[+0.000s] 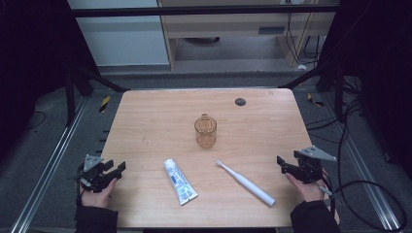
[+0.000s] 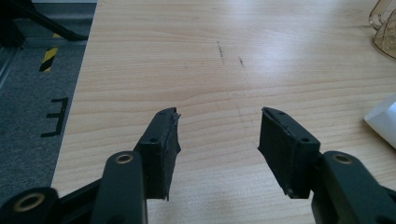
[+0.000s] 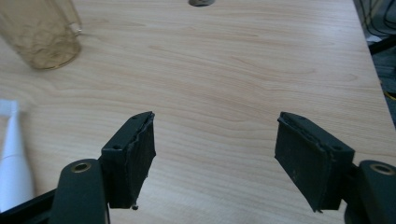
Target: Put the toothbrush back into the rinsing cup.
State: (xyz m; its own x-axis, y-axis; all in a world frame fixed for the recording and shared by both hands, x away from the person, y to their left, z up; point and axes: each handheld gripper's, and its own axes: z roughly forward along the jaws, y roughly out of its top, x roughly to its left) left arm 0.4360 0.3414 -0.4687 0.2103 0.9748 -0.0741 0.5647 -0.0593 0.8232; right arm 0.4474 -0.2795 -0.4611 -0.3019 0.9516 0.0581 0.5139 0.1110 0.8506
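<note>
Both tongs are wide and hold nothing: the left tongs (image 1: 118, 168) rest at the near left edge of the desk (image 1: 160, 107), and the right tongs (image 1: 282, 162) at the near right edge.

The toothbrush (image 1: 245, 182) may roll or slide away if the right tongs press on its round white handle from one side only, because it is thin and smooth. The toothpaste tube (image 1: 180, 181) is soft, so a hard squeeze could bend it or push paste toward the cap. The cup (image 1: 205, 131) is light-looking and could tip if an arm touches it.

The toothbrush lies flat on the near right part of the desk, head pointing far-left, near the right tongs. The white tube with blue print lies to its left, near the middle. The amber clear cup stands upright farther back.
</note>
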